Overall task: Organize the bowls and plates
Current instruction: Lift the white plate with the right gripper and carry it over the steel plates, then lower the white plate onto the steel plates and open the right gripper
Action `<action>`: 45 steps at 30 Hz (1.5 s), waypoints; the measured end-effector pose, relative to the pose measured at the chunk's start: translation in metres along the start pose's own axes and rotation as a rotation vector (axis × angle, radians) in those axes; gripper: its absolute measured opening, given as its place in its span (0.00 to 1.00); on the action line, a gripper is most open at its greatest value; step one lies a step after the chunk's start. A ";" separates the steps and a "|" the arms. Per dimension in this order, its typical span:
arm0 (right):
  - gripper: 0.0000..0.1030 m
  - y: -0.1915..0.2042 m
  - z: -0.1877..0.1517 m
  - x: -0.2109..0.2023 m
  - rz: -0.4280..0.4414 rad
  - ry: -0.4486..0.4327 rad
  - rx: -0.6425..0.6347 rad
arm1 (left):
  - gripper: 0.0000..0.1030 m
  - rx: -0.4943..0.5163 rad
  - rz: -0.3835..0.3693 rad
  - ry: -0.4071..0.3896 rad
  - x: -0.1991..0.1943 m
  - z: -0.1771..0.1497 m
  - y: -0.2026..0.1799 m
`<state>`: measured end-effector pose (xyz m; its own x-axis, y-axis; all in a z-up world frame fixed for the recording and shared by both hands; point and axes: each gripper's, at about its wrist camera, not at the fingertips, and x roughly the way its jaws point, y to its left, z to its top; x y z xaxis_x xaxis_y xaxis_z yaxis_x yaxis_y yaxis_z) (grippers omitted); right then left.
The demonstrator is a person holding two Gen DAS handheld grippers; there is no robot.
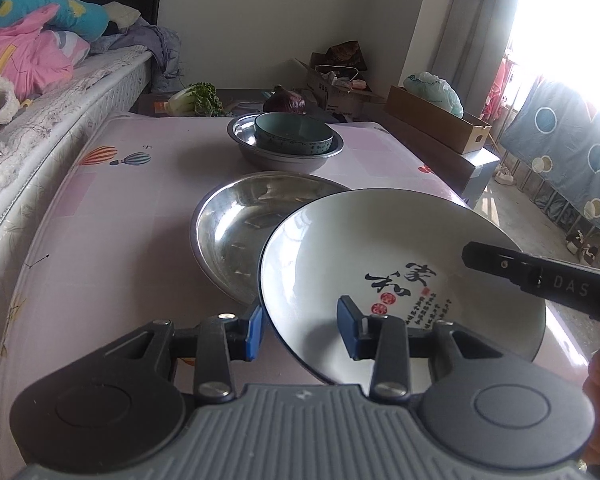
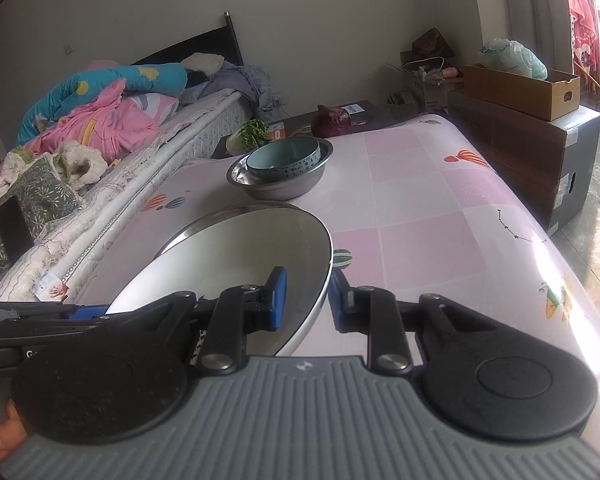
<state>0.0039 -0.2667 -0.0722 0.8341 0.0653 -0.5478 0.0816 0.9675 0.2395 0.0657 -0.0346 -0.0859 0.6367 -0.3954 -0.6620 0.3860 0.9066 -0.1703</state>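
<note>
A white plate (image 1: 380, 248) with black calligraphy and a dark rim hangs just above the table, partly over a shallow steel plate (image 1: 228, 224). My left gripper (image 1: 300, 320) is shut on the white plate's near-left rim, one blue pad under it and one inside. My right gripper (image 2: 306, 292) is shut on the opposite rim of the white plate (image 2: 236, 260), and its black body (image 1: 540, 276) shows in the left wrist view. The steel plate's edge (image 2: 196, 226) peeks out behind. Farther back, a teal bowl (image 1: 294, 132) sits inside a steel bowl (image 1: 284, 158).
The table (image 1: 112, 240) has a pink patterned cloth. A bed with heaped bedding (image 1: 32, 56) runs along its left side. Greens (image 1: 198, 98) and a purple cabbage (image 1: 286, 100) lie behind the bowls. Cardboard boxes (image 2: 520, 84) stand at the right.
</note>
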 end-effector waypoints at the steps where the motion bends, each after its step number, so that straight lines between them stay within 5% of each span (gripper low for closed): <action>1: 0.21 0.002 0.001 0.006 0.006 0.008 0.003 | 0.38 -0.005 0.005 0.004 0.002 0.001 0.003; 21: 0.22 0.009 0.016 0.083 -0.020 0.107 0.042 | 0.37 -0.017 0.028 0.035 0.038 0.025 0.038; 38: 0.25 0.014 0.024 0.083 -0.038 0.050 0.012 | 0.39 0.034 0.032 0.007 0.045 0.030 0.041; 43: 0.35 0.008 0.017 0.076 -0.029 0.064 0.056 | 0.43 0.033 0.035 0.024 0.045 0.027 0.041; 45: 0.47 0.007 0.015 0.074 -0.027 0.073 0.070 | 0.52 0.030 0.037 0.030 0.043 0.026 0.040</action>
<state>0.0746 -0.2586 -0.0993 0.7896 0.0595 -0.6107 0.1436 0.9497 0.2782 0.1257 -0.0196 -0.1026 0.6305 -0.3569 -0.6893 0.3830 0.9154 -0.1236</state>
